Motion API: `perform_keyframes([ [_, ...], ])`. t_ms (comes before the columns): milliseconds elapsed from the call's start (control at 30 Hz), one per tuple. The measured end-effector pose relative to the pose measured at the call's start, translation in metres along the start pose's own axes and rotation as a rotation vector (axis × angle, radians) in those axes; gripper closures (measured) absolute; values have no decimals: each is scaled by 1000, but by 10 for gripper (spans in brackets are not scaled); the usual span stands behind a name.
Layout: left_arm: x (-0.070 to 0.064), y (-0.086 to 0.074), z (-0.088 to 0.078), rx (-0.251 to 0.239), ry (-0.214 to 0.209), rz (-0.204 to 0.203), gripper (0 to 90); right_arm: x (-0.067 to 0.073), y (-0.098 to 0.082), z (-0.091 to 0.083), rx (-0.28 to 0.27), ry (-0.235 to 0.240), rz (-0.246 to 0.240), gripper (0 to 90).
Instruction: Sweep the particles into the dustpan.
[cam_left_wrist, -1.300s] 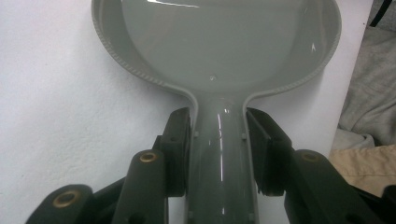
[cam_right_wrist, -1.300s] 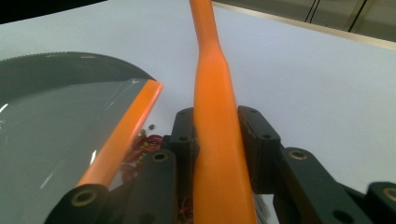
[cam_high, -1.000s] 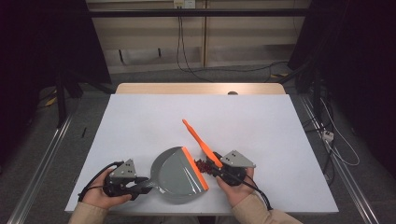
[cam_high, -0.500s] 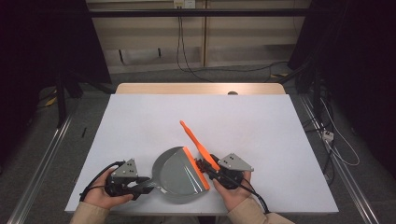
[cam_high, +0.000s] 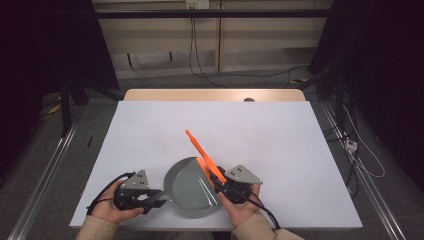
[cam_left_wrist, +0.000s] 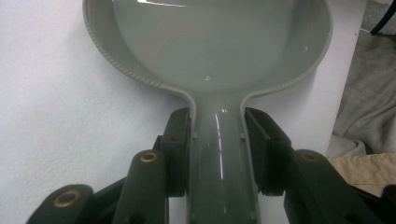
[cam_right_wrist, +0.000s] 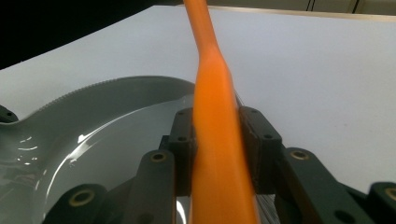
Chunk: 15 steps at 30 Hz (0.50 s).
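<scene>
Near the table's (cam_high: 300, 150) front edge, the left gripper (cam_high: 150, 199) clamps the grey dustpan's (cam_high: 192, 187) handle. Just right, the right gripper (cam_high: 223, 184) grips the orange brush (cam_high: 202, 155), which slants over the pan.

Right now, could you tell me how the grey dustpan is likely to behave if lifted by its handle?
The grey dustpan looks like thin moulded plastic, so probably light and fairly stiff. Its glossy handle may slip between the left hand-held gripper pads. The wide pan would likely droop forward.
</scene>
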<state>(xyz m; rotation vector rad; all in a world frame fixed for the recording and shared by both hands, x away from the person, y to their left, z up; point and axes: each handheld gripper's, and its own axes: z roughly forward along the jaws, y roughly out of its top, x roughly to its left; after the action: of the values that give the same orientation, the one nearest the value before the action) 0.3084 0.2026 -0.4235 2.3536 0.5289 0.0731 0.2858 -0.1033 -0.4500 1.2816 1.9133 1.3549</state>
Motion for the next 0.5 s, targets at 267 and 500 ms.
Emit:
perform_keyframes([
  [267,2,0,0,-12,-18,-7,627,6,8,9,-19,42,20,691],
  [500,4,-2,0,-14,-21,-4,627,10,21,20,-52,138,39,703],
])
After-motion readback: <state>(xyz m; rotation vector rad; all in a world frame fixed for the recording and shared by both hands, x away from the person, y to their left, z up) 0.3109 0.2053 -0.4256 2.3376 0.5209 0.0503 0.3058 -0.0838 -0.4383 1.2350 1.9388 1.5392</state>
